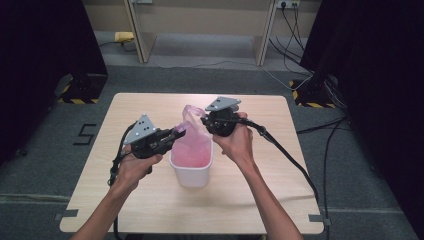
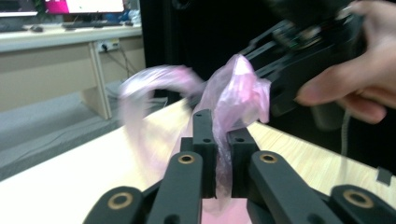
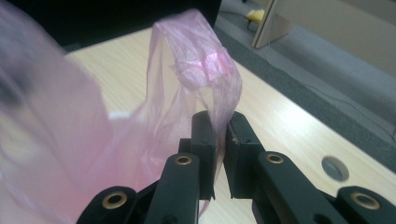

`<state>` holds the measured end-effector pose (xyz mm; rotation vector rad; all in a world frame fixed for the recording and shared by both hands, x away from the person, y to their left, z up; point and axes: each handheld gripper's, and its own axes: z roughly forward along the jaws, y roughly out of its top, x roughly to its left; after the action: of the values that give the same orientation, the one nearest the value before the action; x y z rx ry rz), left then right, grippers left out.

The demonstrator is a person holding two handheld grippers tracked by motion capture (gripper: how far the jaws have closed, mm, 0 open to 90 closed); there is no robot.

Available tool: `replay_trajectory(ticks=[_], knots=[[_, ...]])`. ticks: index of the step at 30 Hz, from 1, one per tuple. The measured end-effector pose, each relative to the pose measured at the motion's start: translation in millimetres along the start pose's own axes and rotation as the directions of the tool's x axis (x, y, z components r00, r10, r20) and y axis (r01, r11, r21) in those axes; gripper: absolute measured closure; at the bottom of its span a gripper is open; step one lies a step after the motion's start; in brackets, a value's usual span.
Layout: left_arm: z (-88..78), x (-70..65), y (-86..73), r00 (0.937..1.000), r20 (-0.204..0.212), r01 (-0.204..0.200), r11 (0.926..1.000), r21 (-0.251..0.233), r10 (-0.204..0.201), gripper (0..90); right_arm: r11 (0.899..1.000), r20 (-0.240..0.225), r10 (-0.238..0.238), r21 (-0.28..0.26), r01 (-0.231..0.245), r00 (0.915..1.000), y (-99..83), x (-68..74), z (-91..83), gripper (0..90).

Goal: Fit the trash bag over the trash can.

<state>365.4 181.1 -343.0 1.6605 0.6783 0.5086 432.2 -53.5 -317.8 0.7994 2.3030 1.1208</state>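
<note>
**Two grippers pinch a pink bag over a white bin**

Two grippers work at one pink bag [image 1: 192, 145] that sits in a white bin [image 1: 191, 174] near the middle of a pale wooden table [image 1: 150, 200]. The bag lines the bin, and its upper part rises above the rim into a loose loop at the far side.

The left gripper [image 1: 179, 134] comes in from the left, held in the person's left hand [image 1: 134, 167], and points toward the bag's near left edge. In the left gripper view its jaws are pressed together on a fold of the pink film [image 2: 223, 154], which runs up between the pads and bunches above them.

The right gripper [image 1: 204, 120] sits just above the bin's far right corner, gripped by the right hand [image 1: 237, 142]. In the right gripper view its jaws are likewise nipped on a strip of the bag [image 3: 219, 121]; the film passes between the pads and arches up into a crumpled loop.

Both grippers are close together, each on its own side of the bag's top. A black cable [image 1: 290, 155] trails from the right gripper across the table toward its right edge.
</note>
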Motion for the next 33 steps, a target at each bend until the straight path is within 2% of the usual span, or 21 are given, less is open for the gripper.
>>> replay_trajectory(ticks=[2,4,7,9,11,12,13,16,19,21,24,27,30,33], knots=[[-5.9,5.2,-8.8,0.9997,-0.014,0.022,0.9996,0.015,-0.021,87.7,1.0,-0.008,0.008,0.011,-0.008,0.9999,-10.8,-2.6,-3.6,84.5],[-13.7,9.1,-17.5,0.9976,-0.011,0.069,0.9974,0.019,-0.069,88.0,1.0,-0.01,0.012,0.021,-0.012,0.9999,-21.8,-3.8,-8.7,84.8],[-24.8,10.3,-30.1,0.9946,-0.018,0.103,0.9941,0.035,-0.102,87.8,0.999,-0.026,0.037,0.019,-0.037,0.999,-37.6,-3.1,-18.3,84.4],[-31.1,7.4,-39.3,0.9913,0.005,0.131,0.9901,0.05,-0.132,86.1,0.999,-0.044,0.038,0.018,-0.037,0.9983,-46.7,1.2,-24.1,84.1],[-33.6,4.8,-43.8,0.991,0.007,0.133,0.9892,0.061,-0.134,85.4,0.999,-0.052,0.038,0.021,-0.037,0.9979,-50.7,4.8,-27.1,84.1],[-37.0,0.1,-51.7,0.991,0.01,0.132,0.9882,0.078,-0.133,85.2,1.0,-0.045,0.017,0.023,-0.016,0.9988,-58.5,14.3,-33.8,84.2],[-37.0,0.1,-51.7,0.991,0.01,0.132,0.9882,0.078,-0.133,85.2,1.0,-0.045,0.017,0.023,-0.016,0.9988,-58.5,14.3,-33.8,84.2],[-43.9,-6.4,-63.2,0.9908,0.01,0.134,0.9863,0.096,-0.135,84.5,0.999,-0.032,-0.036,0.029,0.037,0.9988,-72.6,35.1,-46.1,84.5],[-47.9,-8.5,-72.7,0.989,0.008,0.146,0.9833,0.108,-0.148,82.9,0.998,-0.031,-0.05,0.04,0.051,0.9983,-83.6,45.1,-51.2,84.4],[-47.5,-9.1,-78.2,0.9884,0.004,0.15,0.981,0.123,-0.152,82.5,0.997,-0.031,-0.052,0.052,0.053,0.9982,-89.6,48.9,-49.8,84.4],[-44.1,-6.9,-86.2,0.9884,0.0,0.15,0.9787,0.14,-0.152,82.1,0.998,-0.049,-0.015,0.06,0.018,0.9987,-100.0,46.8,-43.5,83.9],[-36.9,0.8,-93.1,0.9797,0.013,0.196,0.9702,0.142,-0.2,81.4,0.997,-0.062,0.028,0.078,-0.023,0.9977,-111.1,40.7,-33.7,83.5],[-30.2,6.2,-99.8,0.9796,0.012,0.196,0.9668,0.164,-0.201,78.4,0.994,-0.074,0.066,0.086,-0.06,0.9951,-118.9,34.4,-24.5,81.9],[-28.1,7.9,-106.5,0.9824,0.012,0.181,0.9646,0.192,-0.187,74.1,0.994,-0.054,0.045,0.099,-0.04,0.9975,-120.9,33.4,-19.5,76.7]])
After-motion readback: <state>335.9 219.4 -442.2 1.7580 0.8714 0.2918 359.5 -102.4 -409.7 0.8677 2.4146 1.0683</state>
